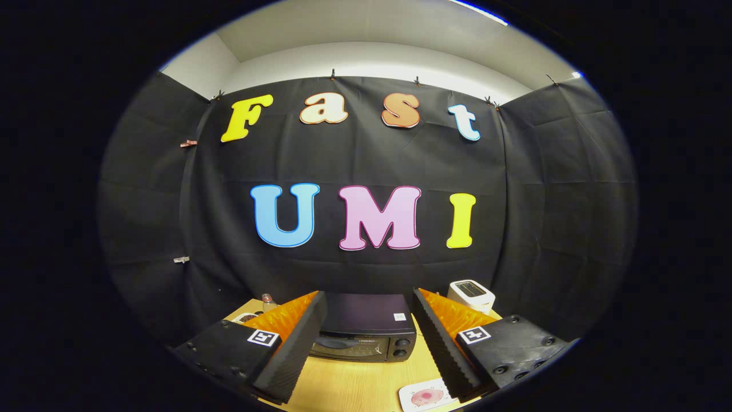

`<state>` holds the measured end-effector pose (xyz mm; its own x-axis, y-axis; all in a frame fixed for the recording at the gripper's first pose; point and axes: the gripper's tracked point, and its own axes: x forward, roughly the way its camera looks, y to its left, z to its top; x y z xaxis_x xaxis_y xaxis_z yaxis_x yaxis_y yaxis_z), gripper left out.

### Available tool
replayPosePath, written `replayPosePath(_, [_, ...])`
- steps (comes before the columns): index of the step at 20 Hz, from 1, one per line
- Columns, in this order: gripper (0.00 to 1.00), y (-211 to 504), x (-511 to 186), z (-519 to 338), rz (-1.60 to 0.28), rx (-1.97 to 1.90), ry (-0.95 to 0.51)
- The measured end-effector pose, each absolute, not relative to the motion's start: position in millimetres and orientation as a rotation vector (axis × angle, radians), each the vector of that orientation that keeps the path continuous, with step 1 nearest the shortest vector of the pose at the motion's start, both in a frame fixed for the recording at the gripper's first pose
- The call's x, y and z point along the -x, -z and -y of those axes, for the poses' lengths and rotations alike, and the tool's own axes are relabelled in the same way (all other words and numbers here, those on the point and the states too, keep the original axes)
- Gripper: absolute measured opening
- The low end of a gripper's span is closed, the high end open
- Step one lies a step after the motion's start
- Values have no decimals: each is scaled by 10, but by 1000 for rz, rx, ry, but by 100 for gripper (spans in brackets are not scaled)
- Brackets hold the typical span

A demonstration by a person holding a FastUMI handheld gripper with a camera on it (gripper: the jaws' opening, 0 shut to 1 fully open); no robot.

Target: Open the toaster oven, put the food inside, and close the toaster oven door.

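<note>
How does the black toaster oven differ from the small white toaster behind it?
The toaster oven is black, wide and low, just ahead of the open claw; the white toaster is smaller and stands farther back, beyond the right finger. The toaster oven's door faces forward; the white toaster's slot faces up. Both stand on the wooden table.

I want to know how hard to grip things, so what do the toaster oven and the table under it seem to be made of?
The black boxy toaster oven, beyond the open hand-held gripper, looks like painted metal with a matte top; its door seems to be dark glass, judging by the sheen. The light tabletop looks like wood or wood laminate with a smooth finish, going by its faint grain.
</note>
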<state>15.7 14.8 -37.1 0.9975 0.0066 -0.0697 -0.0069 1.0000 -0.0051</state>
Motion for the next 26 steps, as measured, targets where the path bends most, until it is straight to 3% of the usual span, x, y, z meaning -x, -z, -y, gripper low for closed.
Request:
replayPosePath(9, [98, 715, -377, -289, -131, -14, -3])
replayPosePath(16, [98, 1239, -927, -584, -214, -13, -15])
replayPosePath(26, [98, 2341, -1609, -850, -437, -30, 34])
